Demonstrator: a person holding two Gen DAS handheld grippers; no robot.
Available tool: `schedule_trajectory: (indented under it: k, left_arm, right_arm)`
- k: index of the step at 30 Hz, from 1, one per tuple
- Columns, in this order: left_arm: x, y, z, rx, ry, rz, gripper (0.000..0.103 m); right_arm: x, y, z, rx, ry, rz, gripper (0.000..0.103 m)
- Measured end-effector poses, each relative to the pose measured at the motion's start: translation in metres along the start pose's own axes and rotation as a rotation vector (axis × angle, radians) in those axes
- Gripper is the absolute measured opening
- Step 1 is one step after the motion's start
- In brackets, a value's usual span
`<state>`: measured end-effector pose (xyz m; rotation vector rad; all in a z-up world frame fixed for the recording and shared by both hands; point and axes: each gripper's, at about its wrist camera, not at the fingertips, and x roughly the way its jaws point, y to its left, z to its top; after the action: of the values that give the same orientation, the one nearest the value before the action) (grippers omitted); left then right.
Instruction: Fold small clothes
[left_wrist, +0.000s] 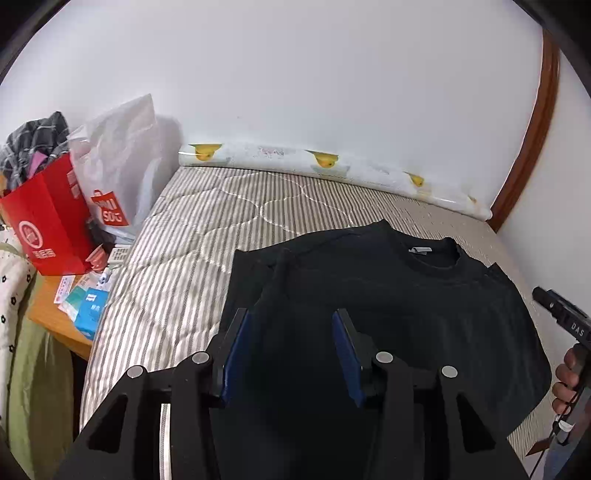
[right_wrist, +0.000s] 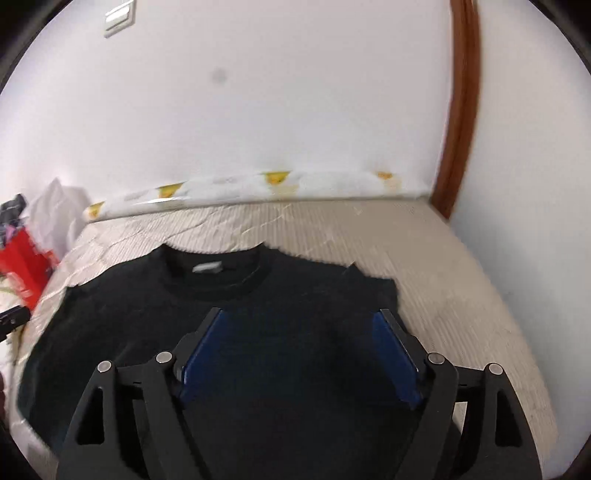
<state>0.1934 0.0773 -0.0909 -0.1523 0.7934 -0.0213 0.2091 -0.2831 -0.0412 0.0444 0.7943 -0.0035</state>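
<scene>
- A black T-shirt (left_wrist: 388, 314) lies spread on the bed (left_wrist: 177, 258), its round ribbed neckline farthest from both grippers and a small white label (left_wrist: 420, 250) showing inside the collar.
- The fabric is plain, dark and matte, with no print visible; it lies mostly flat, with faint creases across the chest.
- In the left wrist view, one sleeve is folded in over the body, making a straight vertical edge just ahead of the left-hand jaw.
- In the right wrist view, the other shoulder edge sits just beyond the right-hand jaw and looks ragged, though that picture is blurred.
- The left gripper (left_wrist: 290, 317) hangs over the lower body of the shirt, its blue-padded jaws released, partly apart, with nothing clamped between them.
- The right gripper (right_wrist: 301, 317) hangs over the chest below the collar, its jaws released and spread wide, gripping nothing; the shirt shows in the gap between them.
- From the left wrist view, the right gripper also appears at the far right edge, held by a person's hand (left_wrist: 567, 384).
- The bed has a striped, quilted cover; beyond the shirt a white roll with yellow duck prints (left_wrist: 332, 162) lies along the wall.
- Well to the left of the left jaws sit a red paper bag (left_wrist: 48, 225) stuffed with clothes, a white plastic shopping bag (left_wrist: 118, 155), and small packets on a wooden surface (left_wrist: 48, 314).
</scene>
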Motion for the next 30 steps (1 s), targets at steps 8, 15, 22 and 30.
schedule_trajectory:
  k: [8, 15, 22, 30]
  left_arm:
    - [-0.02, 0.01, -0.037, 0.018, 0.028, -0.027, 0.043]
    - [-0.038, 0.022, -0.076, 0.031, 0.041, -0.071, 0.043]
    - [-0.05, 0.041, -0.11, -0.016, 0.085, -0.123, 0.043]
    - [-0.049, 0.051, -0.139, -0.101, 0.122, -0.181, 0.043]
  right_arm:
    - [0.009, 0.029, -0.027, -0.036, 0.129, 0.183, 0.08]
    - [0.042, 0.076, -0.042, -0.052, 0.175, 0.15, 0.062]
    - [0.078, 0.09, -0.056, -0.117, 0.227, 0.027, 0.043]
    - [0.032, 0.086, -0.09, -0.184, 0.227, 0.027, 0.043]
